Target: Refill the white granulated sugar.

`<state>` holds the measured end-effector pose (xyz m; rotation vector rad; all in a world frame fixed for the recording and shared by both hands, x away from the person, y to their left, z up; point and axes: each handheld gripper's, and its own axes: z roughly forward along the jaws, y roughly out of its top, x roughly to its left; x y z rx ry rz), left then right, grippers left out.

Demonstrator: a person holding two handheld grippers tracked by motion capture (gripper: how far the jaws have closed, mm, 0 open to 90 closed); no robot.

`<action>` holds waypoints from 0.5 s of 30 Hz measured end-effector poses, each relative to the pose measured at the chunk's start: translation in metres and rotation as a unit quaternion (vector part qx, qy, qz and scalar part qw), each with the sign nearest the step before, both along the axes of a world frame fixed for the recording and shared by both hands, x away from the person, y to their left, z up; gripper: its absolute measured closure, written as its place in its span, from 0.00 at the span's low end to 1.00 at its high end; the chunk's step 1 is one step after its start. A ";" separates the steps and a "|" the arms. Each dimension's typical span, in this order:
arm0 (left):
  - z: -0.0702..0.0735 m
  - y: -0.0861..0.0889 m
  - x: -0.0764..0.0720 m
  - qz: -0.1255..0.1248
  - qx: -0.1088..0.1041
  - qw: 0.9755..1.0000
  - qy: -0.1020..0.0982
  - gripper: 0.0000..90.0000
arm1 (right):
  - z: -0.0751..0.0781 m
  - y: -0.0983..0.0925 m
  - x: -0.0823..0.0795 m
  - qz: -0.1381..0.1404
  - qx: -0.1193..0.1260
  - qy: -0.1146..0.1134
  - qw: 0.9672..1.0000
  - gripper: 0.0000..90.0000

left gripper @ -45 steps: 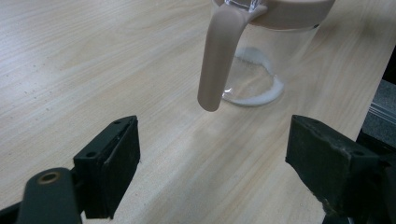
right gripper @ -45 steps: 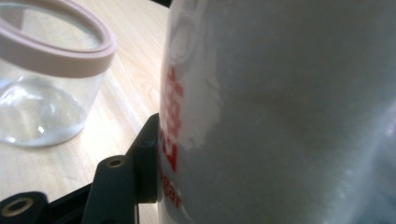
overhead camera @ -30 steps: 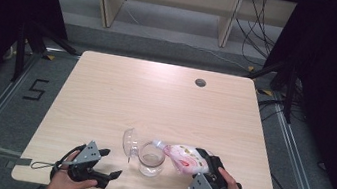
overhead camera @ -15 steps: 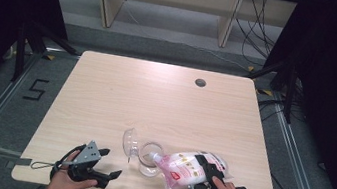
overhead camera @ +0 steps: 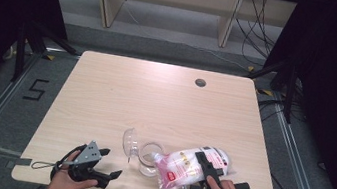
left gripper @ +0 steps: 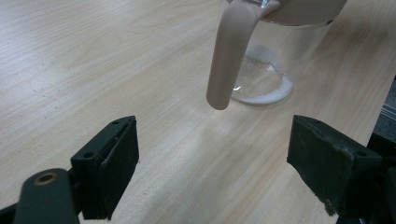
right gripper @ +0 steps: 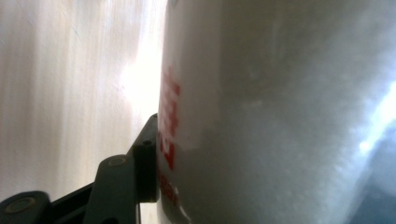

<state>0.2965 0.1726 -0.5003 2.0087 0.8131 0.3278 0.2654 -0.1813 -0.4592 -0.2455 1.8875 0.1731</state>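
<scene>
On a pale wood table (overhead camera: 120,97), the right gripper (overhead camera: 205,173) clamps a white bag (overhead camera: 188,166), tilted toward the jar (overhead camera: 149,157) for pouring; beside the jar, the left gripper (overhead camera: 108,164) gapes empty.

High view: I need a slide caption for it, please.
Right gripper holds a white bag beside a clear jug; left gripper waits open.

The bag (right gripper: 280,112) hides one jaw of the right gripper (overhead camera: 206,168) in its own view, and its red print is blurred beyond reading. The top edge of the left gripper view cuts off the jar (left gripper: 275,51).
</scene>
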 end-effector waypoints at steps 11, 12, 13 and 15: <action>-0.001 -0.002 -0.001 0.001 -0.010 1.000 0.000 0.18 | 0.007 0.004 0.003 0.018 -0.067 -0.038 0.997 0.51; -0.001 -0.001 0.000 -0.002 -0.002 1.000 -0.002 0.18 | 0.008 0.005 0.003 0.018 -0.072 -0.038 0.997 0.51; -0.001 -0.001 0.000 -0.003 -0.001 1.000 -0.002 0.18 | 0.003 0.003 0.002 0.005 -0.041 -0.038 0.998 0.51; -0.001 -0.001 0.000 0.001 -0.004 1.000 -0.002 0.18 | 0.006 0.005 0.003 0.018 -0.068 -0.052 0.996 0.51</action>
